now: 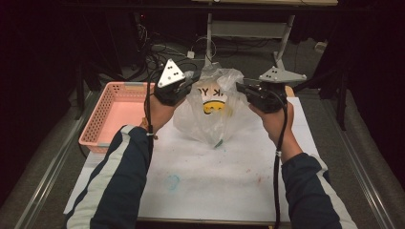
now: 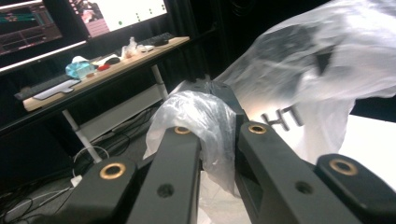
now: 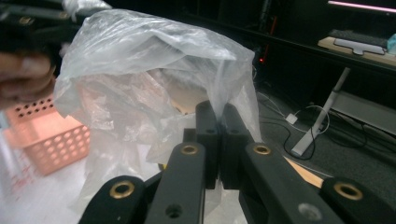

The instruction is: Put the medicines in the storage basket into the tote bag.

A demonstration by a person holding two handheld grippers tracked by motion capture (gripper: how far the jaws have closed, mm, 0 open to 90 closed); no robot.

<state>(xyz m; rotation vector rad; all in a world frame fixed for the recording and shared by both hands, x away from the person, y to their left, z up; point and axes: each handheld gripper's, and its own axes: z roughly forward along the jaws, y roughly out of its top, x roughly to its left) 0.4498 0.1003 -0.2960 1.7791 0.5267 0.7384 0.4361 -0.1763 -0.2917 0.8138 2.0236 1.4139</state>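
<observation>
Looking down from the high view, the left gripper (image 1: 191, 78) and the right gripper (image 1: 241, 88) each gripped one side of the plastic bag (image 1: 210, 112) at its top, so that it hung between them above the far part of the white table (image 1: 210, 181). Its lowest fold seemed to brush the tabletop, though the dim light left that uncertain. A yellow smiling face and dark letters showed on the bag's front. A pink basket (image 1: 112, 114) sat at the table's left edge, just beside the left hand (image 1: 160, 112).

From the left gripper view, the left gripper (image 2: 217, 116) had its jaws clamped on a bunched wad of the bag's film (image 2: 196, 121), with the rest of the bag (image 2: 317, 70) billowing off to the right.

From the right gripper view, the right gripper (image 3: 217, 119) had its jaws pressed together on a thin fold of the bag (image 3: 140, 70), which spread up and to the left. The pink basket (image 3: 46, 135) stood beyond it on the left.
</observation>
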